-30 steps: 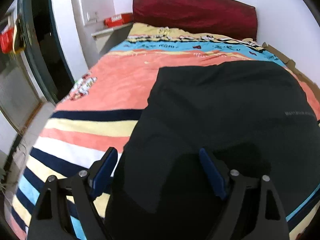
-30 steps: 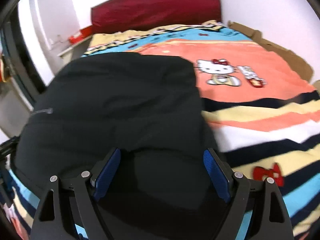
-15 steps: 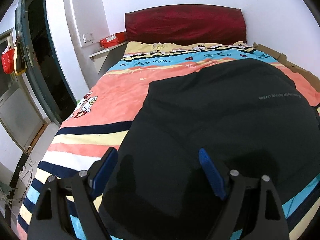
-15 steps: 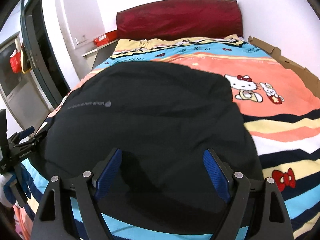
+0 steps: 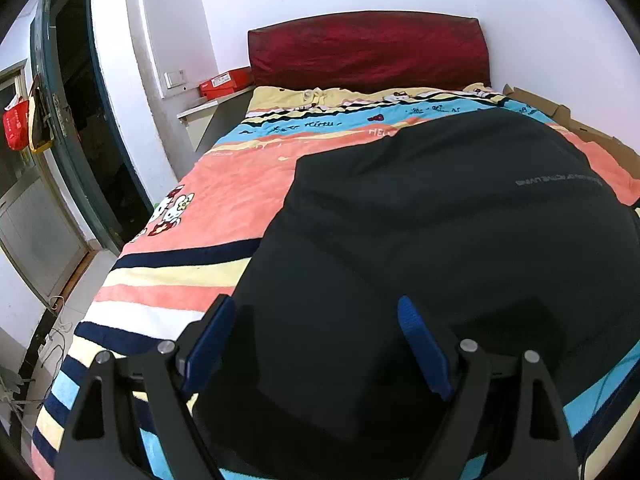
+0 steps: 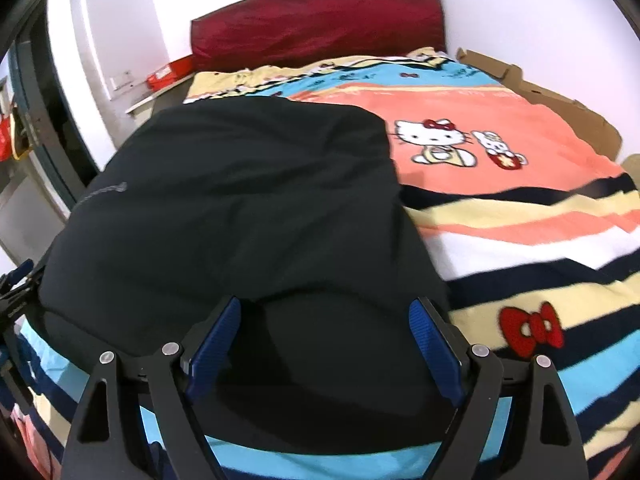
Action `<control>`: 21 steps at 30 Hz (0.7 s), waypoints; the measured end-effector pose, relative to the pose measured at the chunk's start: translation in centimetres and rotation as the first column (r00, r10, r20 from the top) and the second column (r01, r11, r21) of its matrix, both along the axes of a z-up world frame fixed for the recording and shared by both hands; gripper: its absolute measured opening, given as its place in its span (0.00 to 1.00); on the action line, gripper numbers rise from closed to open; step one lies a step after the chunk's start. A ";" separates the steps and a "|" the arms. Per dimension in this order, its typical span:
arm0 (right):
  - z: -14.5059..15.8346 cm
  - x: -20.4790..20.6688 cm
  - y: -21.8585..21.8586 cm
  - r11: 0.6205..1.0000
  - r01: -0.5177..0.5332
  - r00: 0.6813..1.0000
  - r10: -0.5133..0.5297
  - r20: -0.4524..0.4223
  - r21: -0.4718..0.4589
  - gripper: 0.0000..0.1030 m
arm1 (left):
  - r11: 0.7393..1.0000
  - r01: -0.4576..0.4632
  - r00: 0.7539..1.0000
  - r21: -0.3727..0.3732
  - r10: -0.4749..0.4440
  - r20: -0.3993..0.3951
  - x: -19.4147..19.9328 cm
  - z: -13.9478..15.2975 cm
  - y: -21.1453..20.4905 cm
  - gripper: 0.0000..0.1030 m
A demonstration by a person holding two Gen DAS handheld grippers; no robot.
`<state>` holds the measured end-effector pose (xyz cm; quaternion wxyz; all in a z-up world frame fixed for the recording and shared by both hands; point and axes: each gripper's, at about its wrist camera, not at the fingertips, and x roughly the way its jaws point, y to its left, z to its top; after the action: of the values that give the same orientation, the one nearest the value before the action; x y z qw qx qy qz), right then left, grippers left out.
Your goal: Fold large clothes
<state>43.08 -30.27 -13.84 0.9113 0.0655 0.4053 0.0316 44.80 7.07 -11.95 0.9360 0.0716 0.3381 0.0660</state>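
A large black garment [image 5: 440,220] lies folded on the bed, with small grey lettering near its right side. My left gripper [image 5: 316,312] hangs open over its near left part, blue pads wide apart with nothing between them. The right wrist view shows the same garment [image 6: 240,208], and my right gripper [image 6: 325,306] stands open above its near edge, pads clear of the cloth. The left gripper [image 6: 16,288] also shows as a dark shape at the far left edge of that view.
The bed carries a striped cartoon-cat blanket [image 6: 500,152] and a dark red headboard [image 5: 368,52]. Flattened cardboard [image 6: 560,104] lines the right side. A red box [image 5: 224,84] sits on a ledge at the left, beside a doorway [image 5: 92,120].
The left view has drawn back and tilted up, so more of the headboard and wall shows. The right view swung left, then back right. Both grippers stayed open; the garment lies still.
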 end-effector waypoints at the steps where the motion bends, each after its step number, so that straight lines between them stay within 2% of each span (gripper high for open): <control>1: 0.1 -0.1 -0.1 1.000 0.006 1.000 -0.006 -0.001 -0.005 0.83 | 1.000 0.001 1.000 0.001 -0.001 0.001 -0.1 0.1 0.0 0.81; 8: 1.9 -1.3 2.4 0.998 -0.070 0.996 0.069 0.055 0.008 0.83 | 1.000 0.005 1.000 0.012 -0.005 0.005 -0.9 0.1 -0.3 0.81; 12: 1.8 -1.3 4.3 0.992 -0.125 0.991 0.125 0.058 0.013 0.83 | 1.000 0.006 1.000 0.026 -0.006 0.005 -1.0 -0.1 -0.5 0.81; 21: 0.4 -1.6 3.4 0.994 -0.104 0.994 0.103 0.032 0.024 0.90 | 1.000 0.019 1.000 0.002 -0.019 0.009 -1.5 -0.5 -0.3 0.81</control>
<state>41.44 -26.86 -13.45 0.9136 0.0557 0.3938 0.0851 43.31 6.77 -12.46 0.9380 0.0753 0.3334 0.0575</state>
